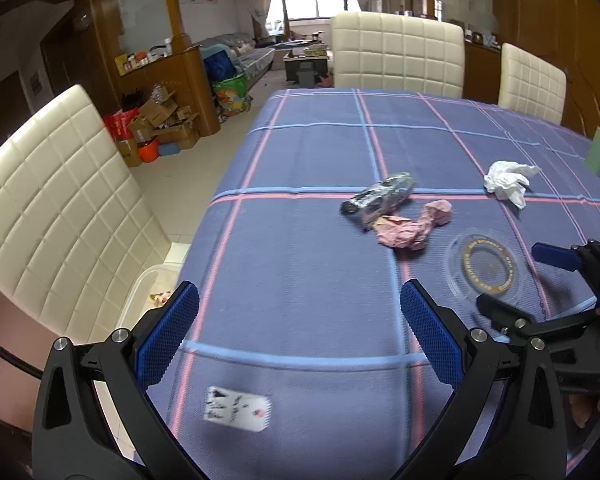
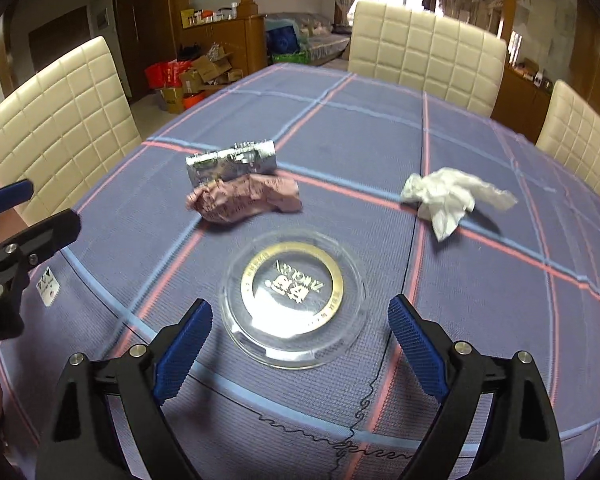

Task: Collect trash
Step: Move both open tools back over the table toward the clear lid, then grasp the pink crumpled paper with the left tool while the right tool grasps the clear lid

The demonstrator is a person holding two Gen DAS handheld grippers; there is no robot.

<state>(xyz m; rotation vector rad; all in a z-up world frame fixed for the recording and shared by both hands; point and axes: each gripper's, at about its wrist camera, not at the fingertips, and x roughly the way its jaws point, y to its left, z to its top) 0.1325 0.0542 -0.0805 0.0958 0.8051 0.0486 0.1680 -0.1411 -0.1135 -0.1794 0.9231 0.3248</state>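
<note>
A clear plastic lid with a gold ring [image 2: 294,298] lies on the checked tablecloth [image 2: 480,312], just ahead of my open right gripper [image 2: 300,330]; it also shows in the left wrist view [image 1: 487,268]. Beyond it lie a crumpled pink paper [image 2: 246,198] [image 1: 414,226], a silver foil wrapper [image 2: 232,160] [image 1: 380,196] and a crumpled white tissue [image 2: 448,198] [image 1: 508,182]. A white paper tag [image 1: 238,408] [image 2: 49,284] lies near the front edge, below my open, empty left gripper [image 1: 300,332]. The right gripper [image 1: 516,278] appears at the right of the left wrist view.
Cream padded chairs stand at the left [image 1: 56,208] and at the far side [image 1: 398,56] [image 1: 532,82]. A white plastic bin [image 1: 148,294] sits on the floor beside the table's left edge. Boxes and bags [image 1: 156,124] clutter the floor beyond.
</note>
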